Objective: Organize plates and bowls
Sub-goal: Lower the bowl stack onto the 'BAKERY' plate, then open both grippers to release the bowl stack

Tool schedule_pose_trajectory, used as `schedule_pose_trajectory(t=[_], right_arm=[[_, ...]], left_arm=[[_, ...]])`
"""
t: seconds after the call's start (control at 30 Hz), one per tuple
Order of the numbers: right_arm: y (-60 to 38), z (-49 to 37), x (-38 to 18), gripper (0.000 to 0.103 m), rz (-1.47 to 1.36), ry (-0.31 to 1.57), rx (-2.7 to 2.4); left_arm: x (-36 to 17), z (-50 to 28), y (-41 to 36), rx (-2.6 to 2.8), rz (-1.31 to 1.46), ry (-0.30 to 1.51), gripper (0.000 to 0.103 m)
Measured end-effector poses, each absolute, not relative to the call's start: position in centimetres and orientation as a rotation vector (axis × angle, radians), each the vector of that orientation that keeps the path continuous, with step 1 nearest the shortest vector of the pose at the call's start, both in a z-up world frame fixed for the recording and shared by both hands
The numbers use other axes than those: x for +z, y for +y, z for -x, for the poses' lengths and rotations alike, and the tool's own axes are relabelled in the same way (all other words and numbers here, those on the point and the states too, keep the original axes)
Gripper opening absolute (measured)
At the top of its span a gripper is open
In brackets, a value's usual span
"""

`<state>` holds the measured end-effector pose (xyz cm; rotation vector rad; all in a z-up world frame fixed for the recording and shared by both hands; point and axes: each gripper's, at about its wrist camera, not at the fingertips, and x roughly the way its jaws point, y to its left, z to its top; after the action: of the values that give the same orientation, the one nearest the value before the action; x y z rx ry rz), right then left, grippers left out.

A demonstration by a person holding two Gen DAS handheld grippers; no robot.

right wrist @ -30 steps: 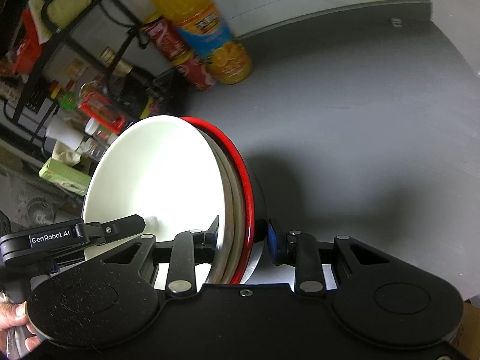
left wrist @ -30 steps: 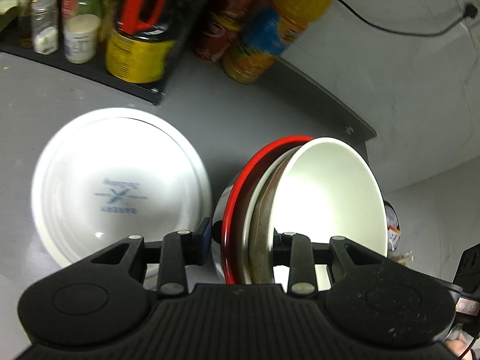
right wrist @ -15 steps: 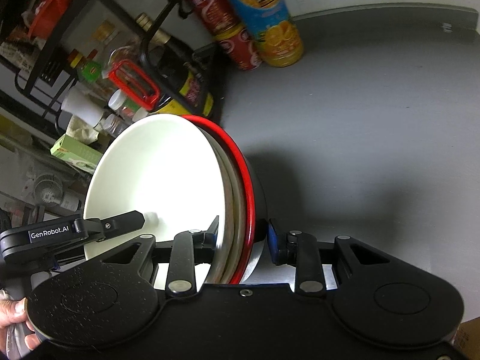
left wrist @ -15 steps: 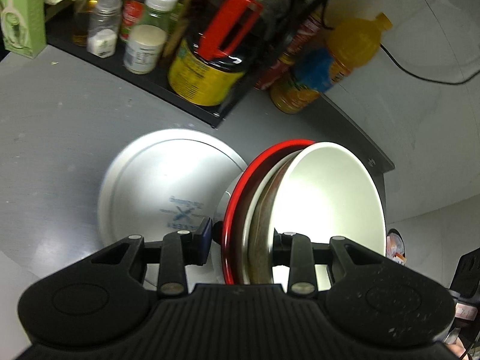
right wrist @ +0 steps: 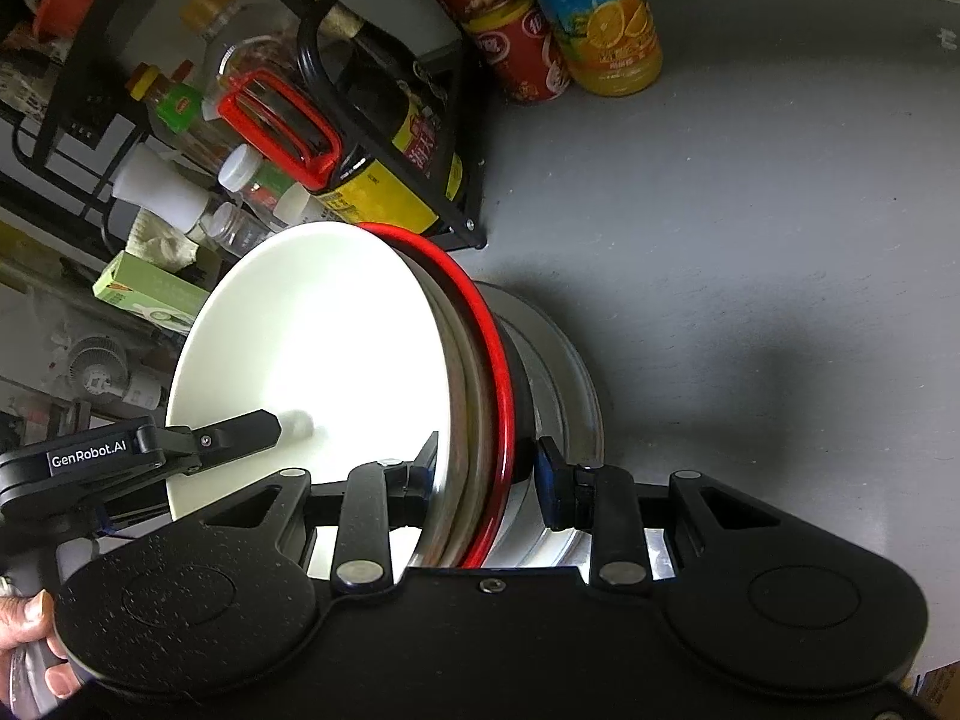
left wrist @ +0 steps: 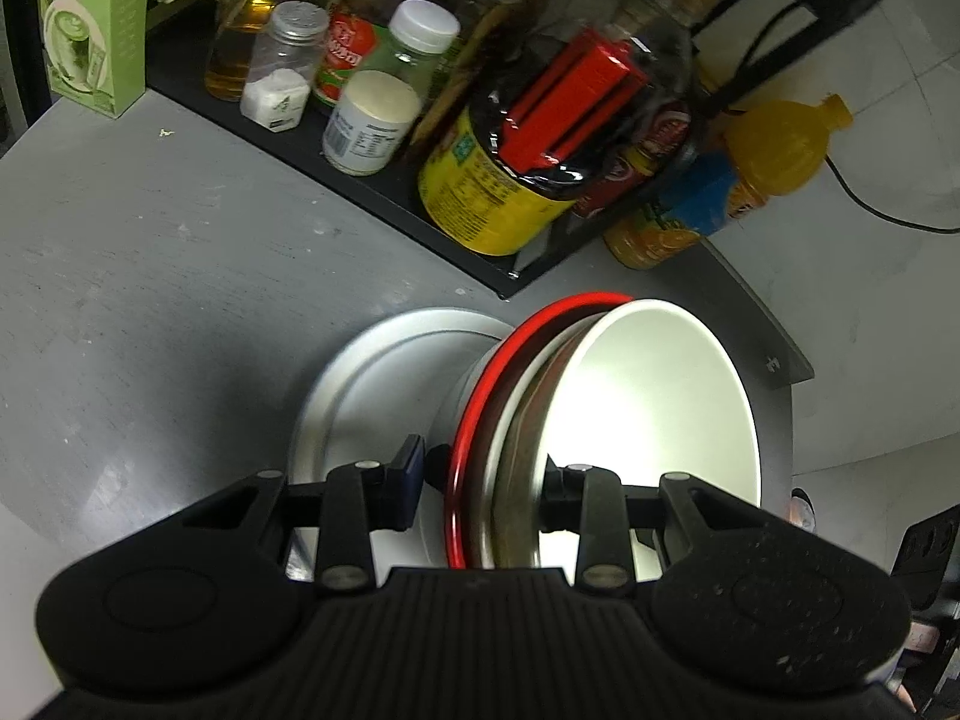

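A nested stack of bowls (left wrist: 648, 420), white bowl innermost, then a brown one and a red-rimmed one, is held on edge. My left gripper (left wrist: 480, 492) is shut on one side of its rims and my right gripper (right wrist: 486, 480) is shut on the other side (right wrist: 312, 360). A white plate (left wrist: 384, 378) lies upside down on the grey table just behind the stack; it also shows in the right wrist view (right wrist: 564, 384). The left gripper's finger (right wrist: 240, 429) reaches into the white bowl.
A black rack (left wrist: 360, 192) holds a big soy-sauce bottle (left wrist: 516, 180), spice jars (left wrist: 372, 120) and a green carton (left wrist: 90, 30). Red cans (right wrist: 516, 48) and an orange juice bottle (right wrist: 606, 18) stand beside it. Grey tabletop (right wrist: 750, 210) stretches right.
Both grippers have carried the bowl stack toward the rack and over the upturned white plate. The grip on the stack is unchanged.
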<state>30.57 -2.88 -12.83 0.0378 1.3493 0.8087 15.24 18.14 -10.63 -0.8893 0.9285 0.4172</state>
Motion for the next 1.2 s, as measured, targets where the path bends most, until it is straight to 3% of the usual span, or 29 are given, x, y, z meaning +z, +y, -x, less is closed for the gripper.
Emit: schedule_pose_trajectory(t=[0.47,0.87,0.97,1.03,1.2], right_arm=[[-1.8,-30.5,-15.0,0.030,-0.031,1.403,0.767],[-2.6,-30.3,-14.4,0.038,-0.095,1.376,0.764],[-3.1,-30.1,-13.3,0.043,-0.115,1.337,0.772],[-3.4,-29.8,-12.6,0.053,-0.113,1.305,0.760],[-4.6,-28.7,-10.8,0.068,-0.099,1.224,0.713]], left_arm=[[-14.0,-15.4,20.1,0.424,0.934,0.972,0.032],[-14.5,-15.9,20.4,0.417,0.944,0.989,0.033],[-14.0,-16.0,20.4,0.424,0.918,0.984,0.039],[-13.5,-15.9,20.4,0.434,0.891,0.987,0.043],[-12.1,-15.3,20.2,0.431,0.838,0.959,0.063]])
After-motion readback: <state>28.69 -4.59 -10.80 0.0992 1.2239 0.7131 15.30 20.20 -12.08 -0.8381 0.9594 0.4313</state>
